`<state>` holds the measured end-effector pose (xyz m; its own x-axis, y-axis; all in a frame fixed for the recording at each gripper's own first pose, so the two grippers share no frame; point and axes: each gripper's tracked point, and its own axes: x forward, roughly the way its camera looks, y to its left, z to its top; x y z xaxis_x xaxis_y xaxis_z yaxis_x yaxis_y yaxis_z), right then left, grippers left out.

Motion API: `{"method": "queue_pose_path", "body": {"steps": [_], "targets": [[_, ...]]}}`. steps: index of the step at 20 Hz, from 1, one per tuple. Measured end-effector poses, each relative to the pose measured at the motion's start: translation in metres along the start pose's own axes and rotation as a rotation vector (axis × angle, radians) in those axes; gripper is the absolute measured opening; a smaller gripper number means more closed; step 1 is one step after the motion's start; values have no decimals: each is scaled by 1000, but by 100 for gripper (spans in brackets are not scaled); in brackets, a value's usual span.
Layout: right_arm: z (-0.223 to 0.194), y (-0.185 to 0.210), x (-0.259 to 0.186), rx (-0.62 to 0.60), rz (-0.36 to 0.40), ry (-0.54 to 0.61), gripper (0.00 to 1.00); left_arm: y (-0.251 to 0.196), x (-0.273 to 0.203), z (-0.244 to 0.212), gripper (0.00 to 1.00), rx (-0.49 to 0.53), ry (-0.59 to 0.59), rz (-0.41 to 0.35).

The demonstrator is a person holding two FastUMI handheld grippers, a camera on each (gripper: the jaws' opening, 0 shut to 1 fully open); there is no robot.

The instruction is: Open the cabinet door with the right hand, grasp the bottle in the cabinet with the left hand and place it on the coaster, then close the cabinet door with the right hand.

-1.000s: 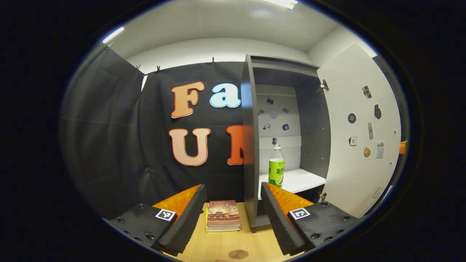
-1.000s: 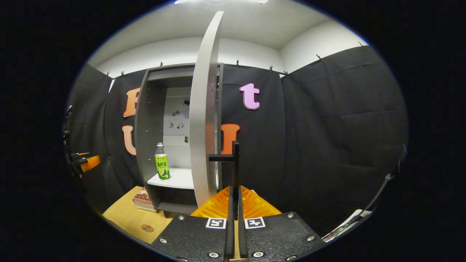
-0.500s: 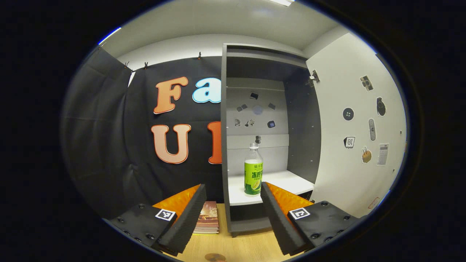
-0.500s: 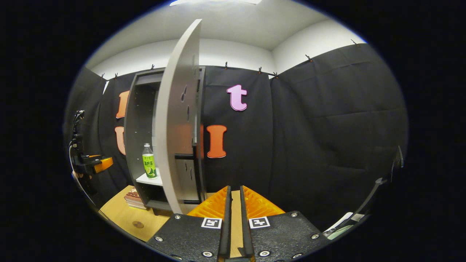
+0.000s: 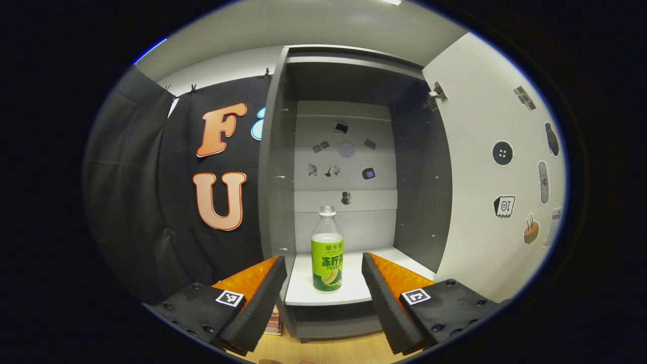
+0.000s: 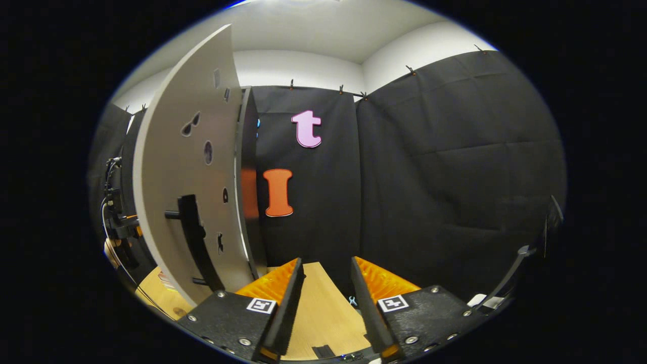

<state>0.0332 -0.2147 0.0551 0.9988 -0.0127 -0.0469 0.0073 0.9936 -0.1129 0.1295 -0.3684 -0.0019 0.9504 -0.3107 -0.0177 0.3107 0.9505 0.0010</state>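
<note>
In the left gripper view the grey cabinet [image 5: 275, 167] stands open. A clear bottle [image 5: 327, 250] with a green label is upright on its white shelf [image 5: 303, 288]. My left gripper [image 5: 323, 283] is open, just in front of the shelf, and the bottle lines up between its fingers without touching them. The white door [image 5: 490, 167] is swung wide to the right. In the right gripper view the door [image 6: 177, 167] and its dark bar handle [image 6: 194, 237] are to the left. My right gripper [image 6: 326, 298] is open and off the handle. A bit of the brown coaster [image 6: 178, 312] shows on the table.
The cabinet stands on a wooden table [image 6: 318, 308]. A stack of books [image 5: 274, 323] lies left of the cabinet's base. Black cloth walls close the booth behind and to the right. Past the door's left edge a hand [image 6: 110, 248] holds the other gripper.
My left gripper has come closer to the cabinet and the bottle now sits centred between its fingers. My right gripper let go of the handle, opened and drew away; the door swung wider.
</note>
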Motion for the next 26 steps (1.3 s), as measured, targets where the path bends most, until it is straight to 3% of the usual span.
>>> {"method": "queue_pose_path", "body": {"steps": [2, 3, 5, 6, 7, 13, 14, 16, 18, 19, 21, 23, 24, 26], "targets": [[0, -10, 10, -7, -24, 0, 77, -8, 19, 1, 97, 3, -5, 3], [0, -13, 17, -5, -34, -1, 76, -12, 30, 3, 99, 8, -14, 10], [-3, -17, 25, 4, -43, 2, 90, -16, 51, 1, 98, 12, -15, 18], [-4, -18, 27, 7, -44, 4, 85, -16, 60, 0, 96, 14, -14, 27], [-5, -19, 26, 9, -48, 6, 92, -15, 70, -3, 96, 12, -10, 37], [-11, -33, 44, 22, -80, 16, 93, -2, 122, -21, 96, -22, 34, 67], [-13, -35, 45, 25, -84, 19, 98, 1, 129, -26, 98, -19, 50, 72], [-16, -38, 47, 30, -92, 29, 93, 7, 142, -36, 99, -15, 77, 85], [-19, -41, 49, 32, -98, 39, 93, 12, 152, -44, 98, -20, 98, 93], [-20, -43, 49, 31, -101, 40, 98, 14, 157, -49, 98, -17, 109, 98], [-23, -44, 50, 35, -107, 46, 93, 13, 158, -53, 98, -11, 123, 94], [-26, -45, 51, 42, -105, 51, 98, 14, 160, -57, 93, -5, 135, 99], [-27, -46, 51, 45, -109, 53, 98, 15, 161, -57, 84, -2, 135, 94], [-27, -49, 52, 51, -110, 56, 98, 6, 157, -57, 83, -28, 139, 60]]}}
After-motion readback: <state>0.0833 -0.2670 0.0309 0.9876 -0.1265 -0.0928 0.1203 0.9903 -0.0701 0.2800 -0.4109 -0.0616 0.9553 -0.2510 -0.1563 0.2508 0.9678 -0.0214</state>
